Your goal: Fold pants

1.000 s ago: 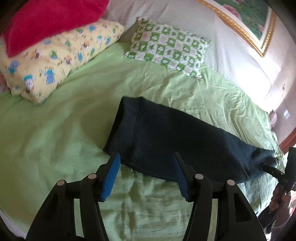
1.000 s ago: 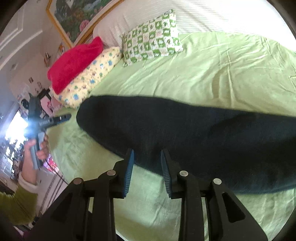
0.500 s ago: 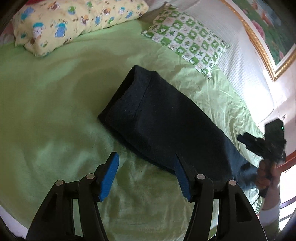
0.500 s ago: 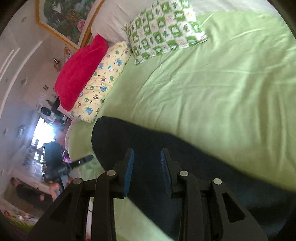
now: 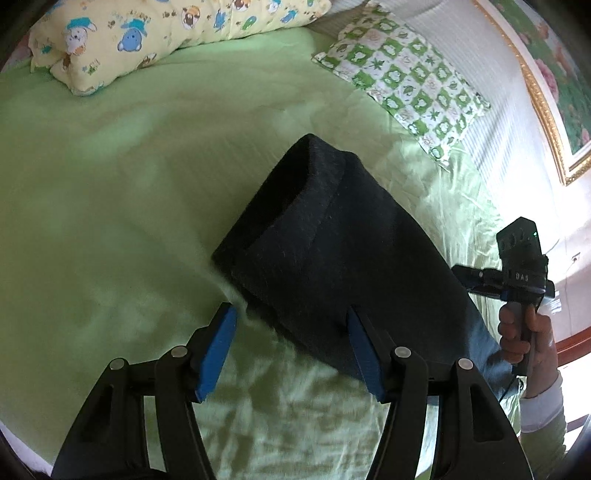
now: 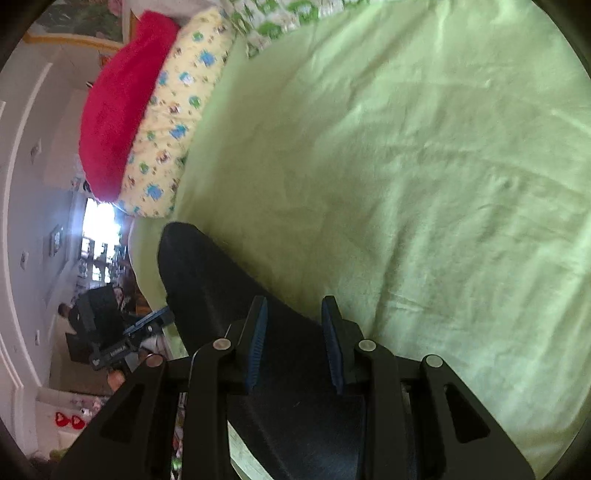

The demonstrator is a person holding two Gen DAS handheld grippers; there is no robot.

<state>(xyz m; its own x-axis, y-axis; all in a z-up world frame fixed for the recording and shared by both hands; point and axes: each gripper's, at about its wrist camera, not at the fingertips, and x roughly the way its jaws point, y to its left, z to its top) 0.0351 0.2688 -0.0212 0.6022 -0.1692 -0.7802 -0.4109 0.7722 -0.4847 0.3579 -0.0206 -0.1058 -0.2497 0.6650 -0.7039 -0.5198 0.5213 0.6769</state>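
Dark navy pants [image 5: 332, 251] lie folded lengthwise on the green bedsheet [image 5: 110, 221], waistband end toward the pillows. My left gripper [image 5: 291, 332] is open, its blue pads either side of the near edge of the pants, holding nothing. The right gripper shows in the left wrist view [image 5: 517, 266], held in a hand at the far end of the pants. In the right wrist view my right gripper [image 6: 293, 325] is open over the pants [image 6: 221, 295], its blue pads apart with dark cloth beneath them; it grips nothing I can see.
A yellow cartoon pillow [image 5: 166, 33] and a green checked pillow [image 5: 402, 81] lie at the head of the bed. A red pillow [image 6: 118, 103] rests on the yellow one. A gold-framed picture [image 5: 546, 92] hangs on the wall. The bed's edge is near the right hand.
Both grippers moved closer to the pants. The left came down over the near edge by the waistband. The right swung round over the leg end and tilted. Both stayed open.
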